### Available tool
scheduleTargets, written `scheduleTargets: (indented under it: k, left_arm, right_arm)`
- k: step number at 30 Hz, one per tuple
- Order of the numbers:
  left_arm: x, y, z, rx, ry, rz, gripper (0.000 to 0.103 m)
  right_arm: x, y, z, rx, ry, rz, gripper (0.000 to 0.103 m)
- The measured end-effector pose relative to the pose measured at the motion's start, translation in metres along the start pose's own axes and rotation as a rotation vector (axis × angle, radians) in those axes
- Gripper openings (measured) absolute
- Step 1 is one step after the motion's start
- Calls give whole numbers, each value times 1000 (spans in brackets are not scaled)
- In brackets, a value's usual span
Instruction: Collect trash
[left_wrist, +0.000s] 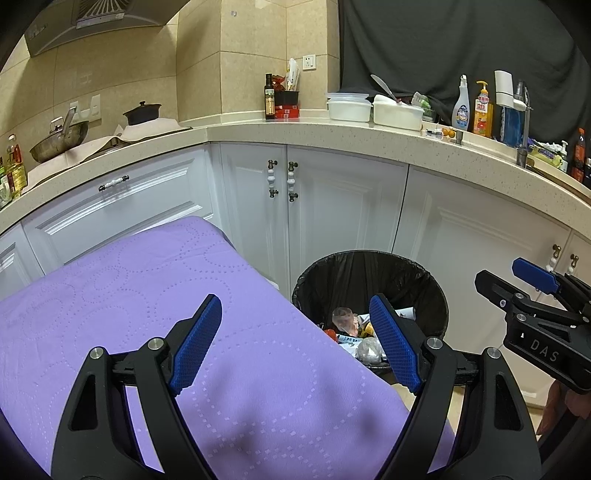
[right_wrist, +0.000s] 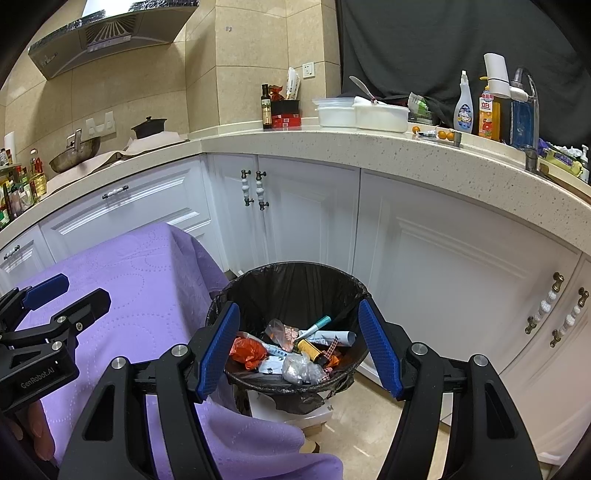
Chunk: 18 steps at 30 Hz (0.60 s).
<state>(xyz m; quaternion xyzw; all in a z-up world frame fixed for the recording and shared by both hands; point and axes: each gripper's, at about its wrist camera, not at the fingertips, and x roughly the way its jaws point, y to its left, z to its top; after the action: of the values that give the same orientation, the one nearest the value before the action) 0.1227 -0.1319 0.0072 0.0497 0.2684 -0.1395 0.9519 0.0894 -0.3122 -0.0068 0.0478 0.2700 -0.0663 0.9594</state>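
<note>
A round trash bin (right_wrist: 295, 280) lined with a black bag stands on the floor beside a table under a purple cloth (left_wrist: 147, 314). It holds several pieces of trash (right_wrist: 295, 347): an orange wrapper, crumpled plastic, a marker, paper. My right gripper (right_wrist: 299, 347) is open and empty, right over the bin. My left gripper (left_wrist: 295, 339) is open and empty over the cloth's right edge, with the bin (left_wrist: 369, 273) just beyond. The right gripper (left_wrist: 517, 280) shows at the right edge of the left wrist view; the left gripper (right_wrist: 70, 291) shows at the left of the right wrist view.
White cabinets (right_wrist: 443, 258) under a speckled counter (right_wrist: 332, 147) curve behind the bin. The counter carries white containers (right_wrist: 362, 112), bottles, a wok (left_wrist: 59, 142) and a pot. Beige floor (right_wrist: 369, 435) lies beside the bin.
</note>
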Motion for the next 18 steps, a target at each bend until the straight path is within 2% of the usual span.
scheduleTargets:
  k: [18]
  left_arm:
    - [0,0,0,0,-1,2,81]
  right_arm:
    - [-1,1,0,0,-1,0,65]
